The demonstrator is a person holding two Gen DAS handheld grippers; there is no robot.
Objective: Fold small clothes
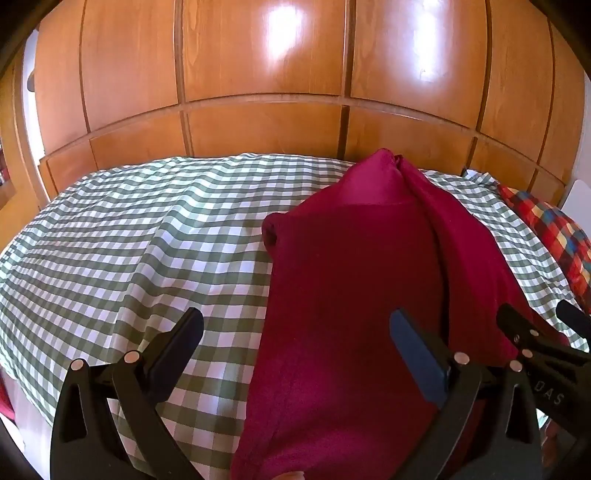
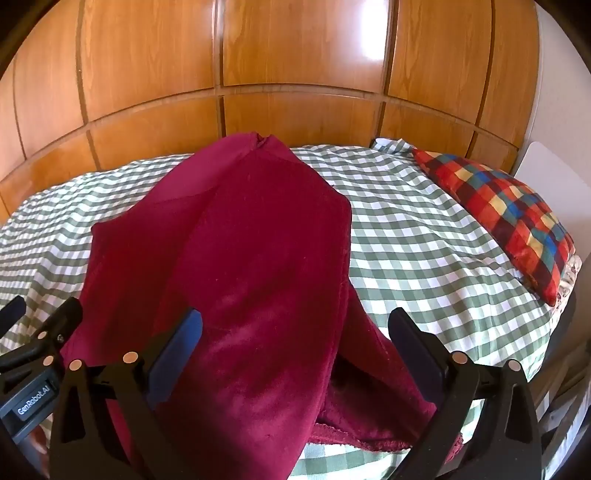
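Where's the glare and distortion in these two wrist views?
Left wrist view: bright window glare on the wardrobe, fisheye bends its panels and the checked sheet; dark vignette in the corners. Right wrist view: smaller glare patch top right, same bowing; the red garment is evenly lit and sharp.

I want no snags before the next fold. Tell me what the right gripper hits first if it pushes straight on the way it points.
Most likely the red garment. The open right gripper points down at it, nothing between the jaws. The checked bedcover lies beneath. Depth is unclear through the fisheye.
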